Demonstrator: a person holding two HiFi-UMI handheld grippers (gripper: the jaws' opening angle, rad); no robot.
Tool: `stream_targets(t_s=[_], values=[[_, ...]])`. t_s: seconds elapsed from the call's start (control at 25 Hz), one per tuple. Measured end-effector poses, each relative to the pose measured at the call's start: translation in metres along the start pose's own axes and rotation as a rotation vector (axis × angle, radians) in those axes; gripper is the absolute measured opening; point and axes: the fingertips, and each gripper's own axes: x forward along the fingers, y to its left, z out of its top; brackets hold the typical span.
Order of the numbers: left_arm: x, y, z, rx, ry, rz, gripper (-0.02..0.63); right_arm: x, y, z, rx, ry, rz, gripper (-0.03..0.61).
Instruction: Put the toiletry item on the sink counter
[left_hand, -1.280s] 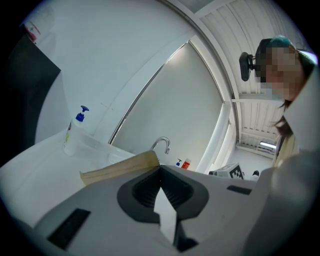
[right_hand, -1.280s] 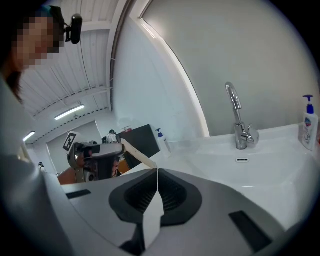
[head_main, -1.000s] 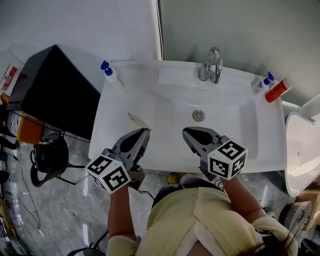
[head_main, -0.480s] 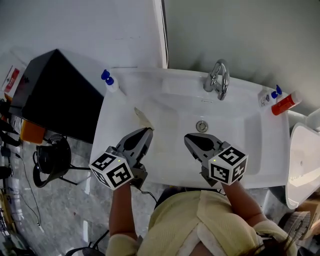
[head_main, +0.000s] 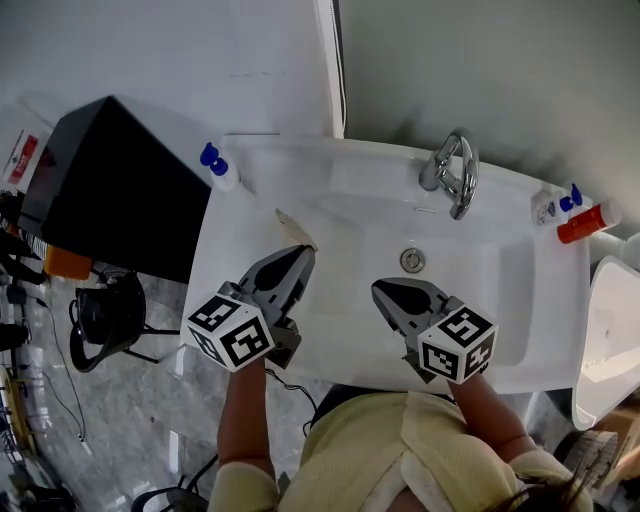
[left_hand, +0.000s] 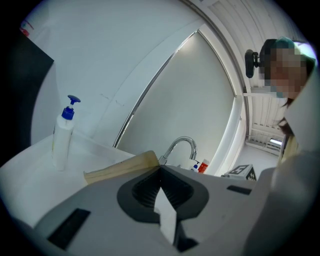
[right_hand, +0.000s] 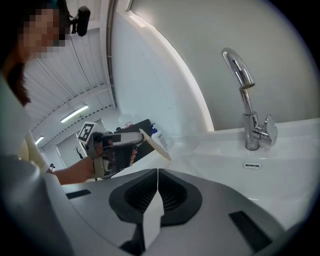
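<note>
Evidently closing in — over the last second, have pushed the left gripper (head_main: 303, 252) forward toward the white glazed sink counter (head_main: 228, 235), well to the left of the curved chrome tap (head_main: 455, 172). Still pinching the thin, flat, tan toiletry packet (head_main: 295, 227) by one end, with jaws pressed fully together on it and most of its length poking out ahead, held clear of the surface, above the basin's rim left of the tap. Have brought the right gripper (head_main: 380, 290) along too, in front of the tap, with jaws shut on nothing.

Means the carry looks nearly done: only lowering and letting go left, by this reading.

Looks stiff and papery, matt, with one rounded corner — likely to lie flat without rolling. Smooth, glossy ceramic underneath, probably slippery if wet. Further back, far left of the tap, a white plastic pump bottle with a blue head (head_main: 218, 163); far right of the tap, a red tube-shaped container (head_main: 580, 222).
</note>
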Motion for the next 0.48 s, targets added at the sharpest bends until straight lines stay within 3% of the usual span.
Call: stream_targets(t_s=[0.2, 0.48], values=[[0.009, 0.023, 0.011, 0.0, -0.041, 0.028, 0.035, 0.003, -0.007, -0.005, 0.005, 0.021, -0.001, 0.028], [-0.004, 0.059, 0.004, -0.15, -0.116, 0.071, 0.035, 0.007, -0.017, -0.011, 0.03, 0.044, 0.004, 0.028]])
